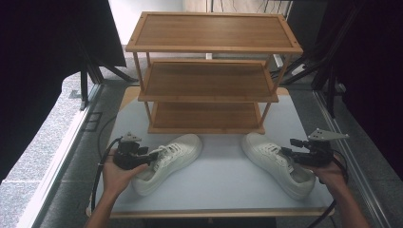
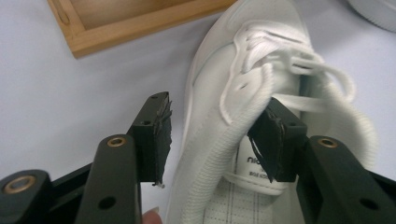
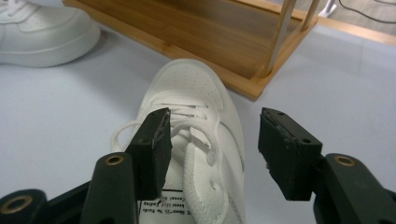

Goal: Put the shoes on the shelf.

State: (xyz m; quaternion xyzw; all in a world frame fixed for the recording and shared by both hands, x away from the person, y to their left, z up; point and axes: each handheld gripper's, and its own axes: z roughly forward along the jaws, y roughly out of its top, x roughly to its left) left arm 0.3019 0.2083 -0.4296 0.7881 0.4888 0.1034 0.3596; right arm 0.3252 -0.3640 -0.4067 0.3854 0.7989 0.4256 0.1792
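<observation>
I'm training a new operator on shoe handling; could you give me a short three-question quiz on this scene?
1. How many tiers does the wooden rack have?
2. True or false: the left claw straddles the collar wall of the left shoe, one pad inside, one outside.
3. The right claw is: A) clamped on a lace, B) open over the right shoe, C) resting on the rack.

Key
1. Three.
2. True; the pads do not yet press on it.
3. B.
</observation>
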